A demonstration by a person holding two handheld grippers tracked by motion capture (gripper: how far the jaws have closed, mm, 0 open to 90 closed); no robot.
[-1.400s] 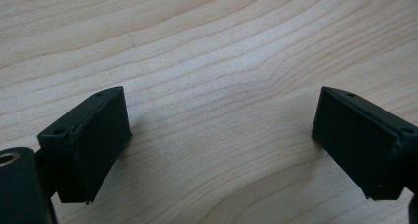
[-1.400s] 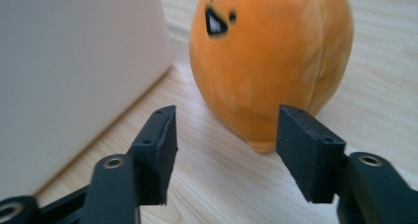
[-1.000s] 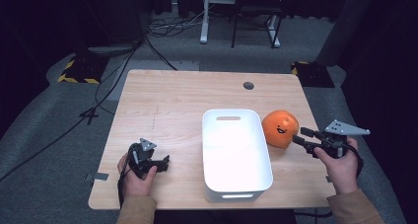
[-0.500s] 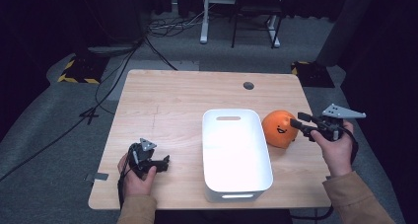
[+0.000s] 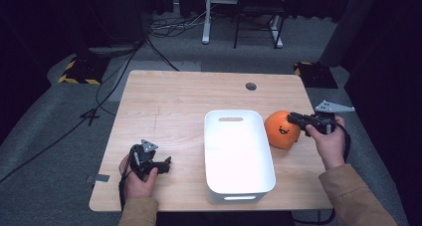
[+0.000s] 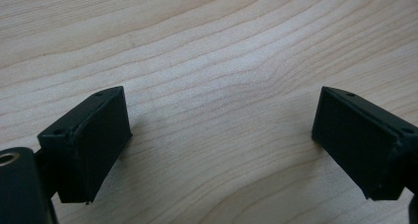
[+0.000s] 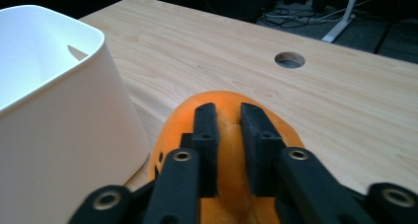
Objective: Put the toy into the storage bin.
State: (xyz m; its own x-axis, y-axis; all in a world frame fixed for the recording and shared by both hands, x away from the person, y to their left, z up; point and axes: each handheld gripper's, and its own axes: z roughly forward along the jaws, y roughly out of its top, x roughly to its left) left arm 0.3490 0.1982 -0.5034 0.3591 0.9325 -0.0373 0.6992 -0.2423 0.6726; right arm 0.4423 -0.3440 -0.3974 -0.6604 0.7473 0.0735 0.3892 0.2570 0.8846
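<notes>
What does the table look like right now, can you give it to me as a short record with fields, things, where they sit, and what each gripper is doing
surface: wooden table, round hole near its far edge
bin: white bin, nothing visible inside, near the middle
toy: orange ball with a smiling face, just right of the bin
left gripper: jaws wide apart over bare wood, holding nothing
right gripper: jaws nearly together above the ball; grasp cannot be told
hands: one on each gripper, at the near corners
</notes>
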